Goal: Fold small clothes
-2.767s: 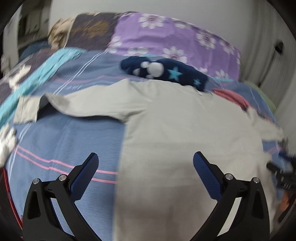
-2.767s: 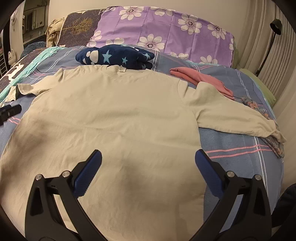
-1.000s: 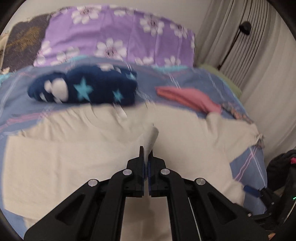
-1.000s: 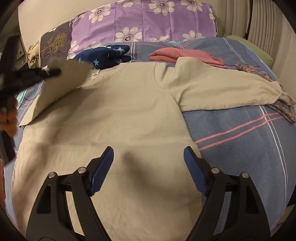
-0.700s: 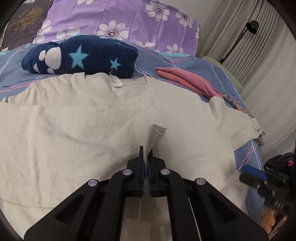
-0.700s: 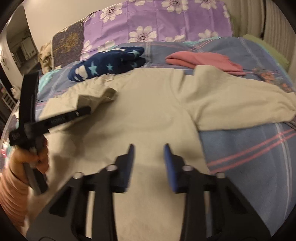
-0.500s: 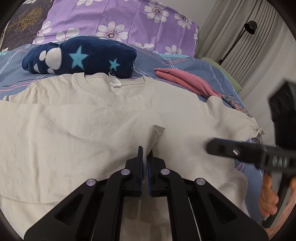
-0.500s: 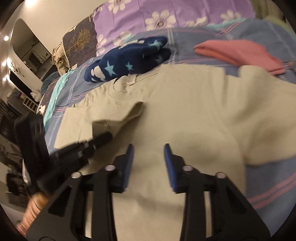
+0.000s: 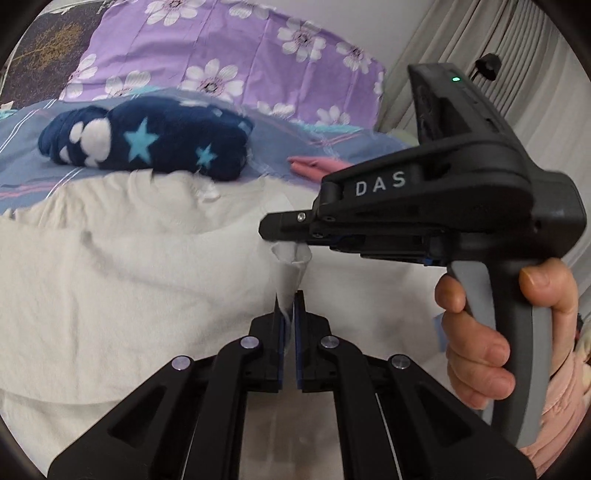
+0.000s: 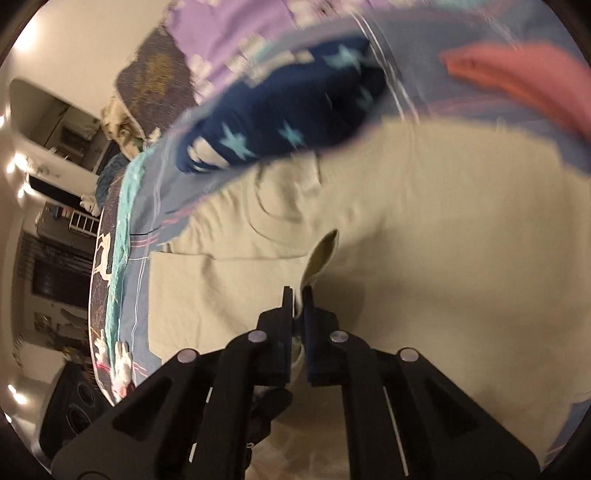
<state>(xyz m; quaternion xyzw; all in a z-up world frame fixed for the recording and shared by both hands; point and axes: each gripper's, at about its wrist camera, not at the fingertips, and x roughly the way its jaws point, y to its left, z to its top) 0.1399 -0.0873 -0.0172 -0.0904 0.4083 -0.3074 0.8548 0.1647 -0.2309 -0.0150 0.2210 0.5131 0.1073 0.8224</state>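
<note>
While my left gripper (image 9: 289, 314) pinches the folded-in sleeve cuff (image 9: 291, 258) above the cream shirt (image 9: 129, 280) spread on the bed (image 9: 22, 147), my right gripper (image 9: 271, 230), seen from its own camera (image 10: 298, 306), has just closed on that cuff, apparently taking over the fold.

Both wrist views close above shirt (image 9: 129, 266), facing pillows.

Beyond the fingers we see a bed under a blue striped sheet (image 9: 22, 133), with a purple flowered pillow (image 9: 229, 59) at its head against a pale wall (image 9: 351, 18). Right of the fingers hang pale pleated curtains (image 9: 535, 74); far left, a dim doorway (image 10: 55, 136) and ceiling lights (image 10: 26, 40).
</note>
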